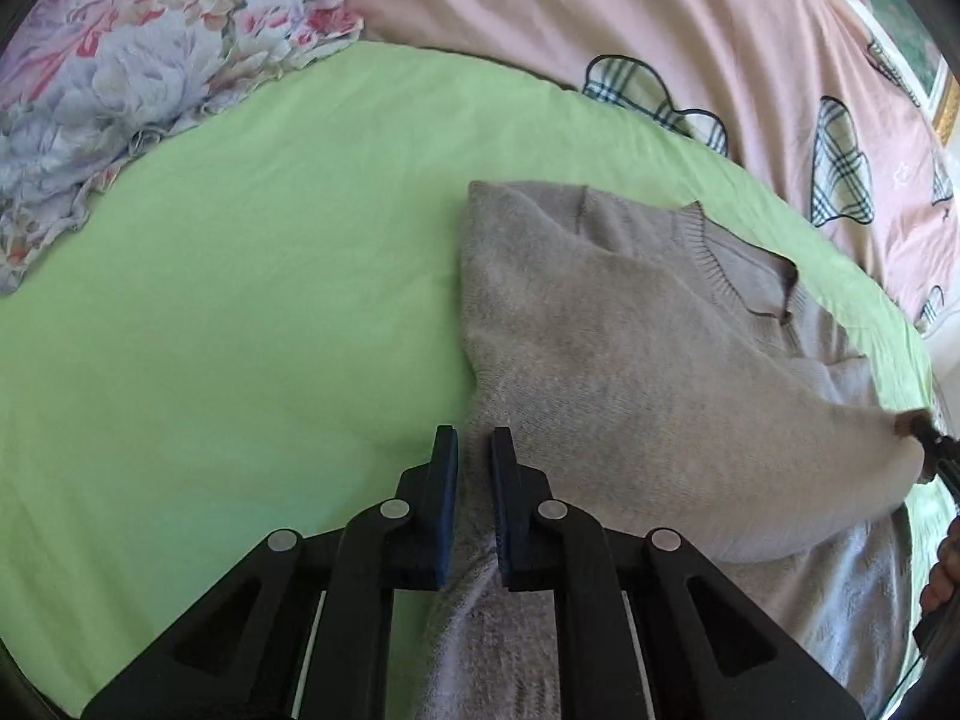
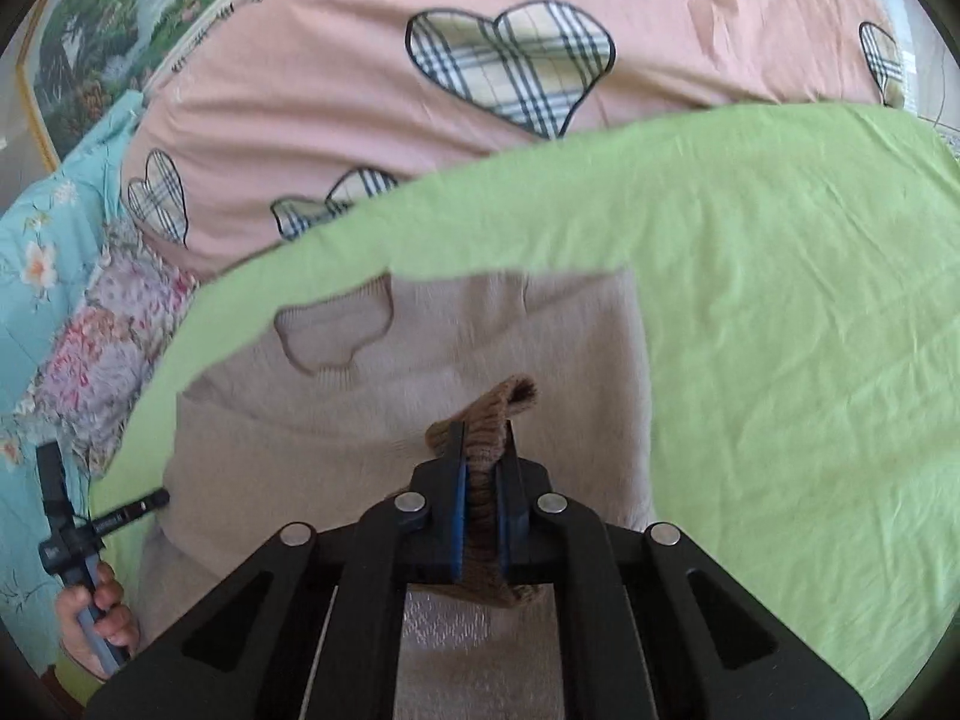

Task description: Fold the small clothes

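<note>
A small beige knit sweater (image 1: pixel 630 324) lies on the green sheet (image 1: pixel 240 300), neck opening toward the pink quilt. My left gripper (image 1: pixel 474 450) is shut on the sweater's left edge, with cloth running between its blue pads. My right gripper (image 2: pixel 485 450) is shut on the brown ribbed cuff (image 2: pixel 492 414) of a sleeve, held over the sweater body (image 2: pixel 390 408). In the left wrist view the right gripper (image 1: pixel 936 444) shows at the far right, pulling the sleeve across the body.
A pink quilt with plaid hearts (image 2: pixel 480 90) lies along the far side of the green sheet (image 2: pixel 780 300). A floral pillow (image 1: pixel 120 72) sits at the far left. A blue floral cover (image 2: pixel 36 276) lies beyond it.
</note>
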